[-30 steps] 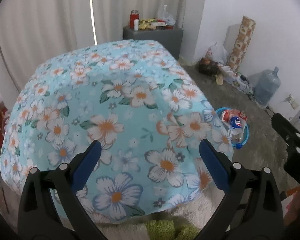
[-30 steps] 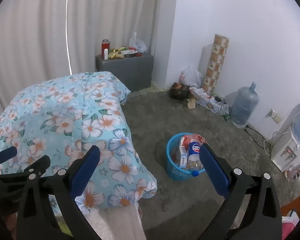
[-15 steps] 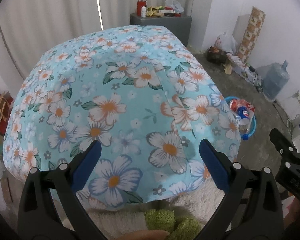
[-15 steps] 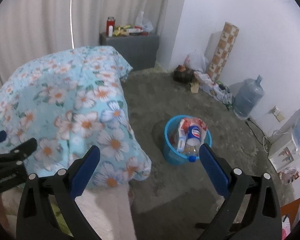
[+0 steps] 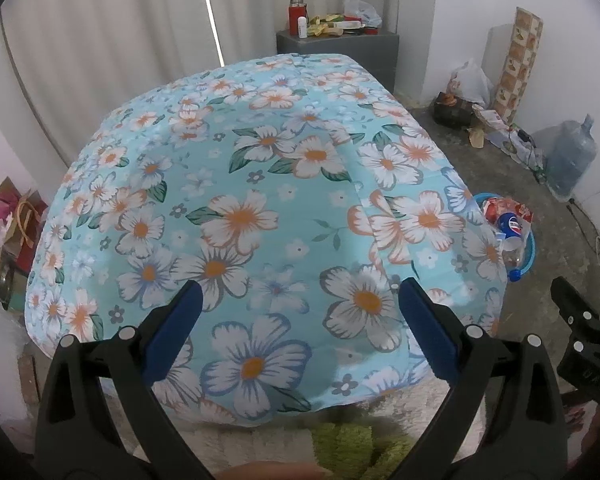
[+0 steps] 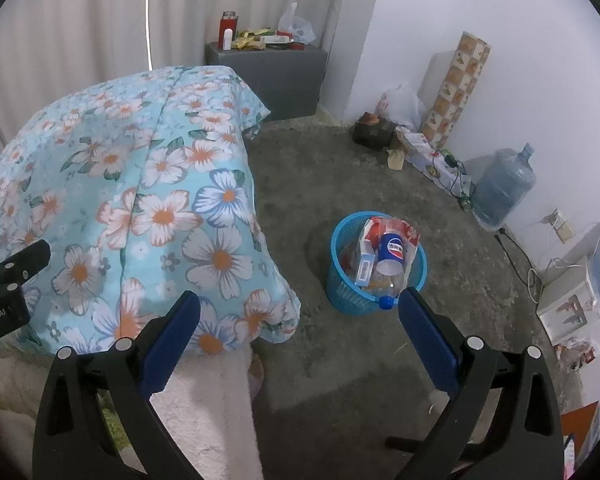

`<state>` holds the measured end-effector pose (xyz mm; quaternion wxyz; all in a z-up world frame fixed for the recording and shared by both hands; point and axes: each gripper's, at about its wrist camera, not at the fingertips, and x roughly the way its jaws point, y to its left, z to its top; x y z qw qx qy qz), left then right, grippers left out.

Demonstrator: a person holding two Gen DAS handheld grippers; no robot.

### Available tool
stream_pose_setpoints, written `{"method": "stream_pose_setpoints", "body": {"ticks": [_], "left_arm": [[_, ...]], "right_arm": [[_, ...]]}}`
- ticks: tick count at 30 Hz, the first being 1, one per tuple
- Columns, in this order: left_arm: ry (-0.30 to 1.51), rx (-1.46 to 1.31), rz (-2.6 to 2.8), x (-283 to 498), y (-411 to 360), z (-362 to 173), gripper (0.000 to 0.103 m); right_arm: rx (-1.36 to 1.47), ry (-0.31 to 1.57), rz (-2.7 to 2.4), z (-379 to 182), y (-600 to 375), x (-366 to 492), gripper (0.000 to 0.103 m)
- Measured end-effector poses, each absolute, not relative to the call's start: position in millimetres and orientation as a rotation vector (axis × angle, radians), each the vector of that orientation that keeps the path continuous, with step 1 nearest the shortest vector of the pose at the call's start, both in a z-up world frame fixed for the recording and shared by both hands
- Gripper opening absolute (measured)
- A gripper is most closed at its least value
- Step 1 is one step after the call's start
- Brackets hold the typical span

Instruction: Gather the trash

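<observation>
A blue mesh trash basket (image 6: 342, 294) stands on the concrete floor, full of trash: a Pepsi cup (image 6: 391, 253), a clear bottle with a blue cap (image 6: 385, 301), boxes and wrappers. It also shows in the left wrist view (image 5: 531, 240), half hidden behind the cloth. My right gripper (image 6: 298, 332) is open and empty, above the floor near the basket. My left gripper (image 5: 298, 320) is open and empty, above the flowered tablecloth (image 5: 260, 208). No loose trash shows on the cloth.
The table with the flowered cloth (image 6: 148, 200) fills the left. A grey cabinet (image 6: 276, 68) with bottles and packets stands at the back. A water jug (image 6: 504, 188), bags, a tiled column and cables line the right wall. A white fuzzy fabric (image 6: 204, 412) lies below.
Both grippers have pulled back and risen a little, so the table and basket look farther down. Both stay open and empty.
</observation>
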<state>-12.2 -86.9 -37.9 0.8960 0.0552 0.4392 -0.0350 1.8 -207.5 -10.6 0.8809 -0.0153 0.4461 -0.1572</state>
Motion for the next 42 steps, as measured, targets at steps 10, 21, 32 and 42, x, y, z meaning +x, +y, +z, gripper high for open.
{"method": "stream_pose_setpoints", "body": {"ticks": [10,21,32,42], "left_arm": [[0.910,0.131,-0.077,-14,-89,-38,0.094],[0.911,0.132,-0.079,-14,-88,-38,0.094],[0.916,0.133,-0.083,-16,-88,-35,0.094],[0.912,0.141,-0.091,-16,-93,-34,0.094]], "right_arm": [[-0.025,0.919,-0.352,-6,-215,-3,0.096],[-0.020,0.915,-0.358,-5,-218,-4,0.096],[-0.020,0.914,-0.359,-4,-218,-4,0.096],[-0.021,0.911,-0.359,-3,-220,-5,0.096]]}}
